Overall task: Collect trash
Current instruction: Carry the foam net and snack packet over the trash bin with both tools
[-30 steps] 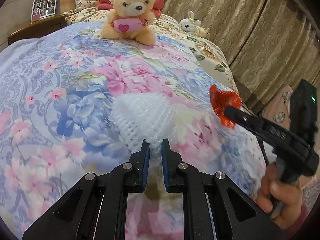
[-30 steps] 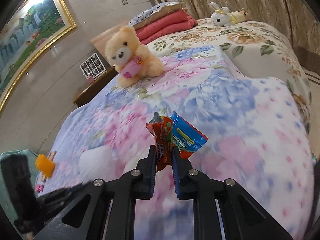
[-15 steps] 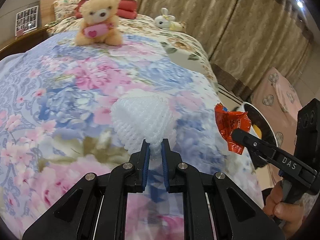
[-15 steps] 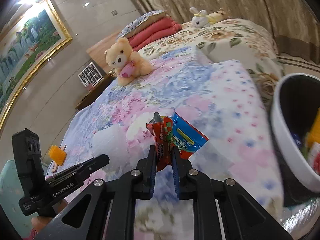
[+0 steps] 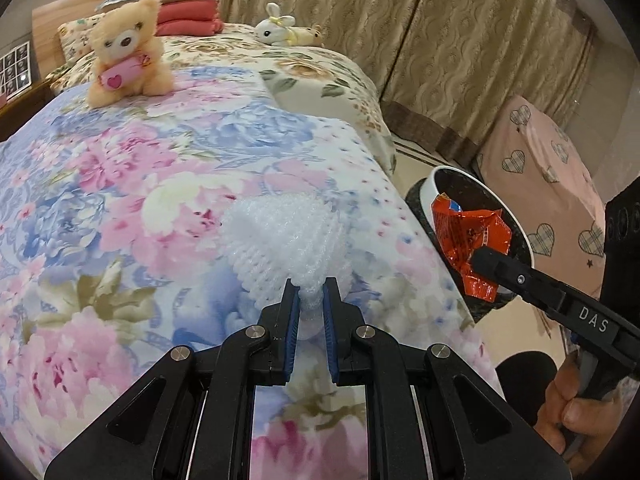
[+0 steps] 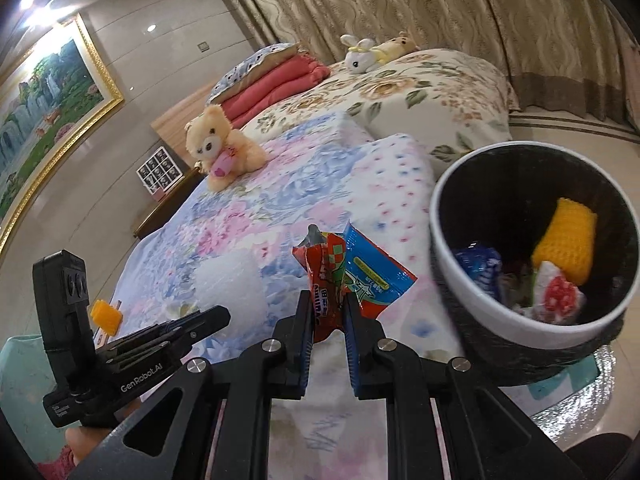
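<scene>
Snack wrapper (image 6: 344,276) pinched — near trash bin (image 6: 472,304) — foam net (image 5: 288,240) too.

Bed (image 5: 120,184) w/ floral quilt, beige curtains (image 5: 460,48) behind, gold-framed painting (image 6: 44,92) on wall, ceiling spotlights.

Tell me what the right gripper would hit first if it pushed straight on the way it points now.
Probably the floral bedspread. The right gripper, shut on the snack wrapper, aims over the bed's corner; the trash bin sits off to the right of that line. Depth is unclear.
</scene>
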A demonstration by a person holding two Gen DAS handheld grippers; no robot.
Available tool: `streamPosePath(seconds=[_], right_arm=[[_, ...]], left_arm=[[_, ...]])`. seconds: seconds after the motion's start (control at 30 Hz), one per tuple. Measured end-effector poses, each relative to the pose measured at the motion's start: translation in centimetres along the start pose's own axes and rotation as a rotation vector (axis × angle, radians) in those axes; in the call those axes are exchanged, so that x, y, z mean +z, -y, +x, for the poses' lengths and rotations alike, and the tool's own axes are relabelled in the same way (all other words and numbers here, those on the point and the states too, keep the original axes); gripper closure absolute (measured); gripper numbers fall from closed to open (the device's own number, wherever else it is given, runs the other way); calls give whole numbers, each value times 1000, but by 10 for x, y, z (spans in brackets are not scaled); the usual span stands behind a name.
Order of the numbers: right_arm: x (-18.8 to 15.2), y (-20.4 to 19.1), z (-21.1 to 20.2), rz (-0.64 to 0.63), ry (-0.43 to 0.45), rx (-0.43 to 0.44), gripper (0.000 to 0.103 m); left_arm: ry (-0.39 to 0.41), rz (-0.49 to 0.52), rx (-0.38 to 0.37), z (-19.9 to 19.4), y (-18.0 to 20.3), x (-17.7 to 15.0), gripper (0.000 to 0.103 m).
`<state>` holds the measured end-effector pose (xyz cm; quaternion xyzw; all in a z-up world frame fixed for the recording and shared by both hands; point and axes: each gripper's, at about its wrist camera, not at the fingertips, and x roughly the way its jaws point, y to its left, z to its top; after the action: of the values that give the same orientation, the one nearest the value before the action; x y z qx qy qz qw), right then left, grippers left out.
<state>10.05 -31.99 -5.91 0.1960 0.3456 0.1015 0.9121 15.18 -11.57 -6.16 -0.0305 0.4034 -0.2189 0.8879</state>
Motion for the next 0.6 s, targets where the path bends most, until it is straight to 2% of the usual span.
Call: streamPosePath(seconds=[0.6], right_arm=[[2, 30, -22, 36, 27, -31, 88]], left_arm=[[-15, 61, -25, 8, 32, 3, 92]])
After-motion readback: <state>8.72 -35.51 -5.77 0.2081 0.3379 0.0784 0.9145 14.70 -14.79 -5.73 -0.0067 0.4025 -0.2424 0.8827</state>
